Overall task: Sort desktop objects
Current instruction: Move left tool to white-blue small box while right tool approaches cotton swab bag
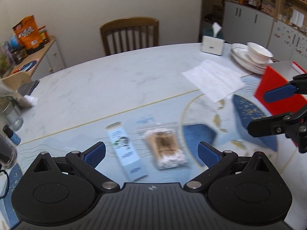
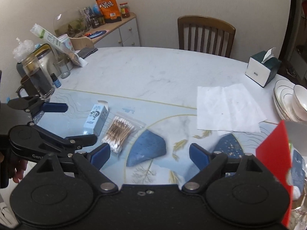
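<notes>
— So, sorted yet?
— Barely begun. Left gripper (image 1: 151,151) and right gripper (image 2: 149,155) spread apart, empty. Cotton swabs (image 2: 119,132) and small box (image 2: 96,119) lay unsorted near table's (image 2: 145,71) front edge, red box (image 2: 276,157) by right edge.

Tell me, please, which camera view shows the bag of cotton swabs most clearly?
The right wrist view: the bag of cotton swabs is sharp there, with its printed label readable. The left wrist view shows the same bag closer and whole, but smeared by motion blur.
</notes>
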`<action>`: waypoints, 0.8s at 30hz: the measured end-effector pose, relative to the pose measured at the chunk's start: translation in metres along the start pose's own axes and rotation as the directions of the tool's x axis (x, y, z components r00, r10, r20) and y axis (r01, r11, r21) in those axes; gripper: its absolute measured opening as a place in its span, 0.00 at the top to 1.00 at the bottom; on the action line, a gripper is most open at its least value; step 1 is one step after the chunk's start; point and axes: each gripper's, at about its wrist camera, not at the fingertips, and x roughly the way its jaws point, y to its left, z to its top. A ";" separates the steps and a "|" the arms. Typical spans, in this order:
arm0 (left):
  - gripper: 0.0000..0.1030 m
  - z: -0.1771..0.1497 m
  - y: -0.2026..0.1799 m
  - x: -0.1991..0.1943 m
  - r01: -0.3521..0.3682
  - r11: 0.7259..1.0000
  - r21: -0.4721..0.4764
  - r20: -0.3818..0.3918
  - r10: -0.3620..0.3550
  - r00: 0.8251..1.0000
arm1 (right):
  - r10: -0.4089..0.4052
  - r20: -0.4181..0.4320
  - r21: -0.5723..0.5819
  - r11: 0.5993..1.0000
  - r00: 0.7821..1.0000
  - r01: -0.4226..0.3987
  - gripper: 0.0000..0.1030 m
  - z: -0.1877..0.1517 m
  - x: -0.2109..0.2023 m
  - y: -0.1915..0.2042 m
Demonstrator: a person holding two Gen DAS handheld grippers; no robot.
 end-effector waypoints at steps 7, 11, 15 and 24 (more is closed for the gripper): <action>0.00 -0.002 0.029 0.021 -0.048 0.999 -0.018 -0.037 0.047 0.998 | 0.002 -0.059 0.079 0.997 0.998 0.002 0.14 0.017 0.036 0.009; 0.00 -0.001 0.035 0.033 -0.059 0.998 -0.014 -0.050 0.058 0.997 | 0.010 -0.093 0.094 0.996 0.996 -0.001 0.14 0.026 0.056 0.019; 0.00 -0.001 0.043 0.046 -0.046 0.998 -0.039 -0.074 0.043 0.996 | 0.012 -0.118 0.121 0.993 0.993 0.002 0.14 0.032 0.075 0.027; 0.00 -0.009 0.059 0.063 -0.025 0.992 -0.128 -0.102 0.012 0.995 | 0.010 -0.175 0.169 0.985 0.985 0.020 0.15 0.042 0.111 0.036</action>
